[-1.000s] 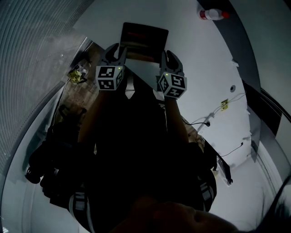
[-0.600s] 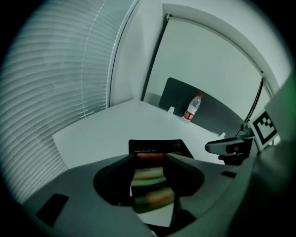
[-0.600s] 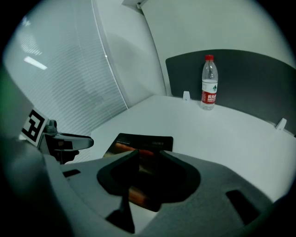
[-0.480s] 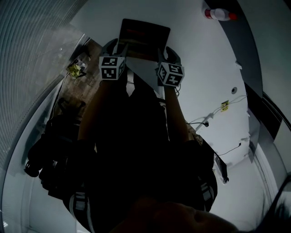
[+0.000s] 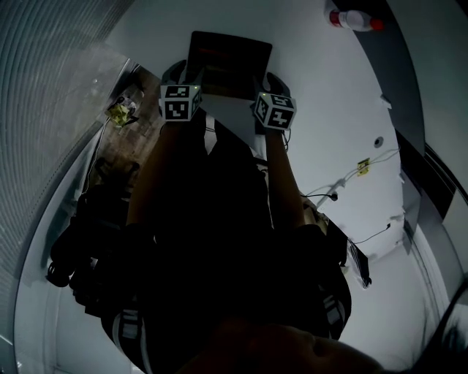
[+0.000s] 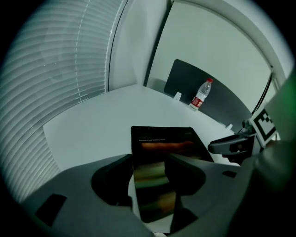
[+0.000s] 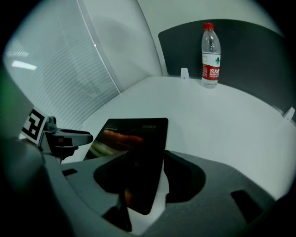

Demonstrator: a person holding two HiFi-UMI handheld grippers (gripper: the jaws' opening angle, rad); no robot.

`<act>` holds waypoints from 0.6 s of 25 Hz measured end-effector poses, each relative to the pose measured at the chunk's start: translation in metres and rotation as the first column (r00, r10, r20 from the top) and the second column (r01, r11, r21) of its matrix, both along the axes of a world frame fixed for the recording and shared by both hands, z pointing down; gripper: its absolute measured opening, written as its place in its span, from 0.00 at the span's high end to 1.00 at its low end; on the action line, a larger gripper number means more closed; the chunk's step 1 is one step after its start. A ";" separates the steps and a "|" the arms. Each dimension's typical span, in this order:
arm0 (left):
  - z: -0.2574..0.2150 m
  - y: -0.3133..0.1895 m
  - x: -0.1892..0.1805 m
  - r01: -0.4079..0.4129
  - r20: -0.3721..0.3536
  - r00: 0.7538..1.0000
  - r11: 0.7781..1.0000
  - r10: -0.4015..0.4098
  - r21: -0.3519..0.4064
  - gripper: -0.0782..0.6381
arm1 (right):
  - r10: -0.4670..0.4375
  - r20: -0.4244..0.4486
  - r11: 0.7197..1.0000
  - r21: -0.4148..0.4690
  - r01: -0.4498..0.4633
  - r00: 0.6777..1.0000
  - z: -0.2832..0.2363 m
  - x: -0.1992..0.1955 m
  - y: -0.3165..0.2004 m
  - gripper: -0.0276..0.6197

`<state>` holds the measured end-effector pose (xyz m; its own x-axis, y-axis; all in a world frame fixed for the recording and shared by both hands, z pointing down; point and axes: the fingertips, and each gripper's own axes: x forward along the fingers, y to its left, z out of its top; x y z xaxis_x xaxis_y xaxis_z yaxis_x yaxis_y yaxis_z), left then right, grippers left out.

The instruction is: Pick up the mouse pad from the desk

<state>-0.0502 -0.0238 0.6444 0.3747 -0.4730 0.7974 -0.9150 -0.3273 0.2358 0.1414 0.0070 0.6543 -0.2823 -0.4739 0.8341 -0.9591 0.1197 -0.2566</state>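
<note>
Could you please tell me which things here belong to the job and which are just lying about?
Job: mouse pad; desk; left gripper and right gripper, jaws just opened, pad's near corners between them.
Lying about: water bottle; cables; dark divider panel.

The head view looks steeply down past the person's torso onto the white table. Each gripper view sits low, close behind its own jaws, facing across the table toward its far corner. All three share the mouse pad and the water bottle.
</note>
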 end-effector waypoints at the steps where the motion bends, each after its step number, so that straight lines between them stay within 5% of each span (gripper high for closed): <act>1: 0.003 -0.001 -0.002 -0.001 0.004 1.000 1.000 0.001 -0.002 0.62 | -0.001 0.003 1.000 -0.011 0.001 1.000 0.002 -0.001 0.001 0.67; 15: 0.022 -0.001 -0.002 -0.031 0.023 0.999 0.996 0.033 -0.084 0.61 | 0.004 -0.015 0.998 -0.057 -0.005 1.000 0.018 -0.005 -0.004 0.64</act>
